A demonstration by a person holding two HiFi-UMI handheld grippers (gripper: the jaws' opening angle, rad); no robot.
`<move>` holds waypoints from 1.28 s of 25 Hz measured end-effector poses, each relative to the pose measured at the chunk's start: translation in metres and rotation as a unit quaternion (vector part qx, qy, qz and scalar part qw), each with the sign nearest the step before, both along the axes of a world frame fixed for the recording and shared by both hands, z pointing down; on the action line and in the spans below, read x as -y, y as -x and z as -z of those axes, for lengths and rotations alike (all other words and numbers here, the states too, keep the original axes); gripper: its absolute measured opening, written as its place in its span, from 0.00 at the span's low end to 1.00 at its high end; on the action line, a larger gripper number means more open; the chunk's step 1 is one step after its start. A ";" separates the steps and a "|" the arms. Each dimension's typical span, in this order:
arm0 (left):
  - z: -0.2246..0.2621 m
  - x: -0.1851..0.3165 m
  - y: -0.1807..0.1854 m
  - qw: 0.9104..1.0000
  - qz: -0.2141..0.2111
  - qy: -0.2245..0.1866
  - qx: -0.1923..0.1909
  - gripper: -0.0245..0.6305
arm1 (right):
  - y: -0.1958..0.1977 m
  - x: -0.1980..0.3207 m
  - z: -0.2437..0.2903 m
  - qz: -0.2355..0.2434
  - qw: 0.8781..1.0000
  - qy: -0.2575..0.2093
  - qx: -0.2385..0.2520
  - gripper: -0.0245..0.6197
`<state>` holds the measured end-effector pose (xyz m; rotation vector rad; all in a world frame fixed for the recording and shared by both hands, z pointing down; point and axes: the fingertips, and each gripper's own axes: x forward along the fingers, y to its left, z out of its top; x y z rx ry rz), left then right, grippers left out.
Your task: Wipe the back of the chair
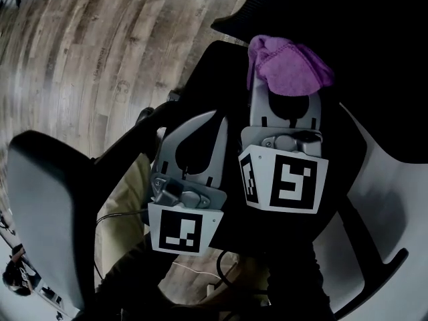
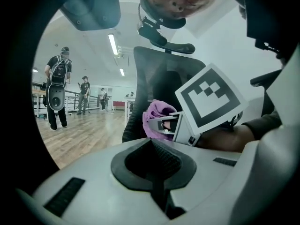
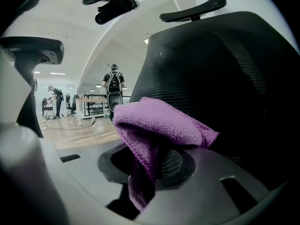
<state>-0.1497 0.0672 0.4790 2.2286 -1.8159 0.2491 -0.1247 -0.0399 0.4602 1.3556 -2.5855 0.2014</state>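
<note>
Right gripper [image 1: 286, 92] is recorded with jaws clamped on a purple cloth [image 1: 291, 62]. In the right gripper view the cloth is pinched at the centre of the closed jaws, with a fold bulging out above the pads toward 12 o'clock and a shorter tail hanging down toward 6 o'clock. Left gripper [image 1: 212, 120] is noted at 8 o'clock of the right one, just beside it. In its own view the jaws are brought fully together and nothing is held between them. Each marker cube is seen at the near end of its gripper in the head view: the right cube [image 1: 291, 179] and the left cube [image 1: 180, 229]. The chair back [image 3: 225, 74], of black mesh, is seen directly behind the cloth in the right gripper view, filling the field from 12 to 4 o'clock, and its headrest [image 3: 192, 9] is seen above it at 12 o'clock. In the head view the cloth is seen against the dark chair at 1 o'clock of frame centre. Contact between cloth and mesh cannot be confirmed from any view. In the left gripper view the same chair back is observed at 12 o'clock, with the cloth and the right gripper's cube in front of it toward 2 o'clock. A wooden floor [image 1: 100, 45] is recorded from 9 to 12 o'clock in the head view. A person with a backpack [image 3: 114, 86] is seen standing well apart in the background.
</note>
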 end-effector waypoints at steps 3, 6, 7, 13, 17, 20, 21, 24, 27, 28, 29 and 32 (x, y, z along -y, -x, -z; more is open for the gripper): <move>0.001 -0.002 0.004 1.000 0.003 0.003 -0.003 0.05 | 0.013 0.002 -0.002 0.012 1.000 0.002 0.002 0.17; -0.001 -0.006 0.009 1.000 0.004 0.003 0.000 0.05 | 0.023 0.001 -0.007 0.019 1.000 0.003 0.010 0.17; -0.003 -0.008 0.012 1.000 0.005 0.003 0.002 0.05 | 0.027 -0.001 -0.009 0.021 1.000 0.002 0.012 0.17; -0.010 -0.012 0.022 1.000 0.008 0.005 0.008 0.05 | 0.039 -0.005 -0.017 0.030 0.999 -0.001 0.020 0.17; -0.011 -0.013 0.022 1.000 0.011 0.003 0.003 0.05 | 0.041 -0.006 -0.028 0.033 0.999 0.006 0.014 0.17; -0.009 -0.014 0.022 1.000 0.007 0.002 0.001 0.05 | 0.039 -0.009 -0.045 0.028 0.999 0.033 0.000 0.17; -0.008 -0.014 0.022 1.000 0.006 0.002 0.001 0.05 | 0.037 -0.010 -0.049 0.026 0.999 0.043 -0.008 0.17; -0.006 -0.013 0.023 1.000 0.006 0.000 0.000 0.05 | 0.039 -0.009 -0.045 0.025 0.999 0.037 -0.006 0.17; -0.002 -0.011 0.022 1.000 0.002 -0.002 0.000 0.05 | 0.037 -0.008 -0.040 0.024 0.999 0.034 -0.007 0.17; -0.001 -0.010 0.021 1.000 0.000 -0.002 -0.001 0.05 | 0.035 -0.009 -0.041 0.023 0.999 0.040 -0.013 0.17; 0.001 -0.008 0.019 1.000 -0.001 -0.001 -0.002 0.05 | 0.031 -0.009 -0.041 0.021 0.999 0.045 -0.018 0.17; 0.007 -0.003 0.012 1.000 -0.008 -0.002 -0.005 0.05 | 0.020 -0.004 -0.034 0.010 0.999 0.039 -0.017 0.17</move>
